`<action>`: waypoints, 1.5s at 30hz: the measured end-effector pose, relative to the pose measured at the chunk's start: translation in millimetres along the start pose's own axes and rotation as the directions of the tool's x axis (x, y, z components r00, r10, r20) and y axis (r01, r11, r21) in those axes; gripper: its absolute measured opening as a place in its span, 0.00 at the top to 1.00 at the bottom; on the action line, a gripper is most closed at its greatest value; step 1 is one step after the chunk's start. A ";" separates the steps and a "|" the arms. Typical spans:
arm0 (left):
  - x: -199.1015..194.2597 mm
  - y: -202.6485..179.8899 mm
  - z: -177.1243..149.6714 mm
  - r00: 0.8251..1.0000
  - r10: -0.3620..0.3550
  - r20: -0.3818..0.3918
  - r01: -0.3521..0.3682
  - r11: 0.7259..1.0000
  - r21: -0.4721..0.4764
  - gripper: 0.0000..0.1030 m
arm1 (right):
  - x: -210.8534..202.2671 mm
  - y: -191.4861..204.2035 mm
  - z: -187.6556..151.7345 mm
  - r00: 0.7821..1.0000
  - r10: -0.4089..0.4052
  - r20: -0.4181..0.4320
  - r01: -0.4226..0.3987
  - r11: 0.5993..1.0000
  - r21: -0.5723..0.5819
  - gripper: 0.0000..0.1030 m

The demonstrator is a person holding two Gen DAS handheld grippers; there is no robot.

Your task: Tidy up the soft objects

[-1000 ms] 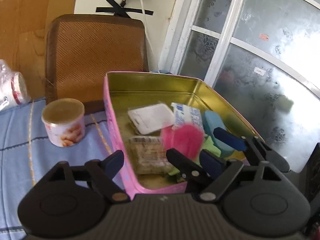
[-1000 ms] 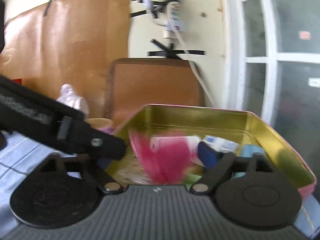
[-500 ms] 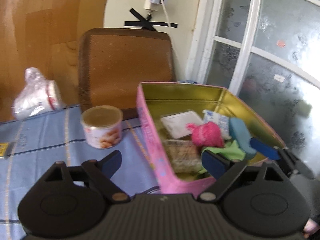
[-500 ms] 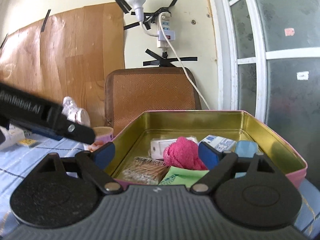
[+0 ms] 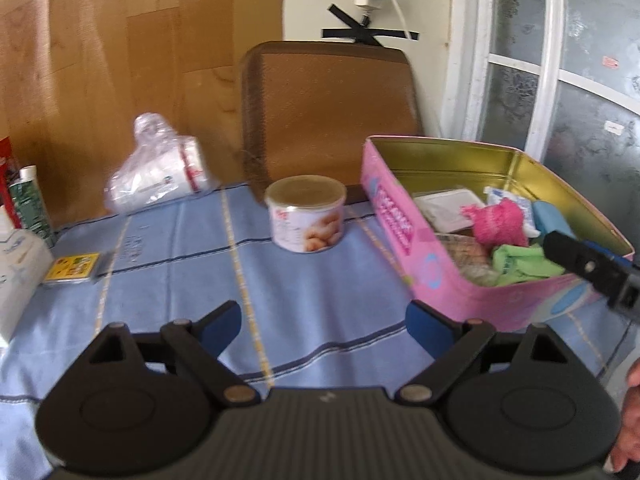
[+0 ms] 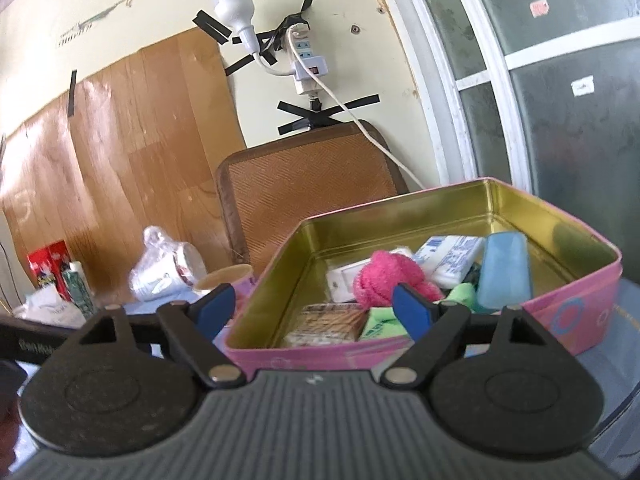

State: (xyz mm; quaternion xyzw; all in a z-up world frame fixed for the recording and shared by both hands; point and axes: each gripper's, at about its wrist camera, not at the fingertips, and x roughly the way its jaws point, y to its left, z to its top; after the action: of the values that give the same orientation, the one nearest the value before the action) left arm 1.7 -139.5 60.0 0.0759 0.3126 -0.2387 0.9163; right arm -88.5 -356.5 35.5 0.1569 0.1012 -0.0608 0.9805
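Left wrist view showed the left gripper (image 5: 324,320) with jaws apart, just opened wider, nothing between them, over bare blue tablecloth (image 5: 304,280). The right gripper (image 6: 308,308) had narrowed slightly yet gaped empty too — the pink towel (image 6: 384,280) lay inside the pink tin (image 6: 560,312) among other soft bits, so the sorting looked nearly done.

You have a table with a blue cloth (image 5: 304,292) on it, with thin yellow and dark stripes. A pink tin box (image 5: 404,236) sits on the right side. Just left of it stands a small round can (image 5: 306,214) with a lid. Far back on the left lies a clear plastic bag (image 5: 156,172). Near the left edge lies a small yellow card (image 5: 72,267), with a white box (image 5: 18,276) beside it.
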 end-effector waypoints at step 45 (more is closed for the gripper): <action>-10.4 -2.8 -36.9 0.988 -0.155 0.023 0.149 0.975 0.165 0.02 | -31.4 21.2 -28.3 0.990 -0.132 -0.042 0.134 0.990 0.043 0.36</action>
State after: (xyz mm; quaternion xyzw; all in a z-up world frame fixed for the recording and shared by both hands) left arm -26.6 -127.3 37.1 0.1220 0.2806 -0.3340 0.8915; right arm -120.8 -324.7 22.3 0.1734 0.1291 -0.1251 0.9683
